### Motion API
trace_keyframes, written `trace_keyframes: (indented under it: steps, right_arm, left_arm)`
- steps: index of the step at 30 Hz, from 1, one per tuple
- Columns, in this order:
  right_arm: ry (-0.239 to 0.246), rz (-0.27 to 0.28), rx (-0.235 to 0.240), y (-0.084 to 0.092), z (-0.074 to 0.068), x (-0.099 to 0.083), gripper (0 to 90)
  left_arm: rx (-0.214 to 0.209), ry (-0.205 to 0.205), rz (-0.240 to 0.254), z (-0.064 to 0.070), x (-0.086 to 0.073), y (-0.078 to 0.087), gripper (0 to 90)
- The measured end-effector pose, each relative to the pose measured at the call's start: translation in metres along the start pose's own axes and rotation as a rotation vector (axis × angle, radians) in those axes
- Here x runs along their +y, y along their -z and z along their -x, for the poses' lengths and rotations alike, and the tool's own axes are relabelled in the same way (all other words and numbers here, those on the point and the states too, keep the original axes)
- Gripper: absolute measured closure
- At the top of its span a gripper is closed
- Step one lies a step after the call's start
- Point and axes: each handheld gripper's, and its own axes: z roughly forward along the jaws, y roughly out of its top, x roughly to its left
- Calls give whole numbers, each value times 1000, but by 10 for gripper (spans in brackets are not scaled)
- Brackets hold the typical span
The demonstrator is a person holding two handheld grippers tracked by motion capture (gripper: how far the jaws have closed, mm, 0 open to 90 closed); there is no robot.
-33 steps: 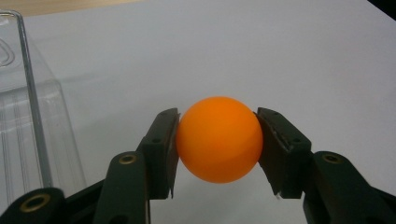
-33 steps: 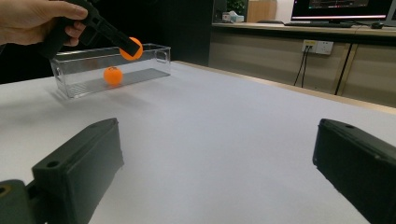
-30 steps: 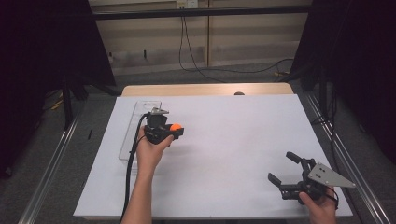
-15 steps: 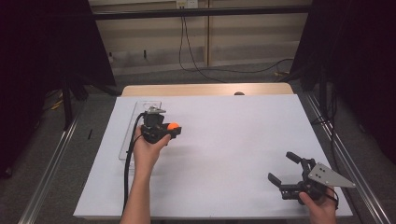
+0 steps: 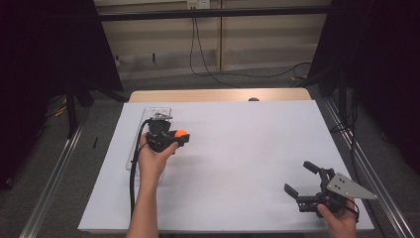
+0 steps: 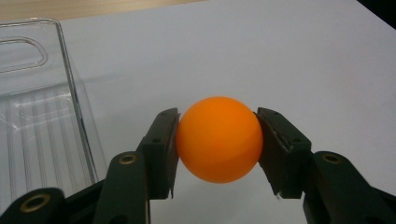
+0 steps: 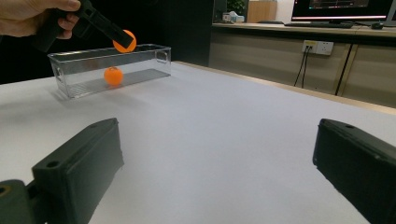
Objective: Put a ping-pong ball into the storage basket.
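Left gripper [image 6: 218,140] clamped on orange ball [image 6: 218,139] mid-frame in its own view, held above the white bench [image 5: 237,148] just right of the clear bin [image 7: 112,70], which holds a second ball [image 7: 113,75]; right gripper [image 5: 303,182] lower right in high view, jaws wide apart, empty.

Orange ball [image 6: 218,139]: smooth, round, undamaged, clamped at both sides, held above the white table surface just beside the clear plastic bin [image 6: 42,112], apparently clear of its rim.
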Motion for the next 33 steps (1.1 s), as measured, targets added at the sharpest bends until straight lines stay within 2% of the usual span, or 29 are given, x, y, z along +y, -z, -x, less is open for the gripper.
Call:
trace_keyframes:
  steps: [33]
  right_arm:
    - [-3,1,0,0,0,0,9]
  left_arm:
    - [25,16,4,-13,-1,14,509]
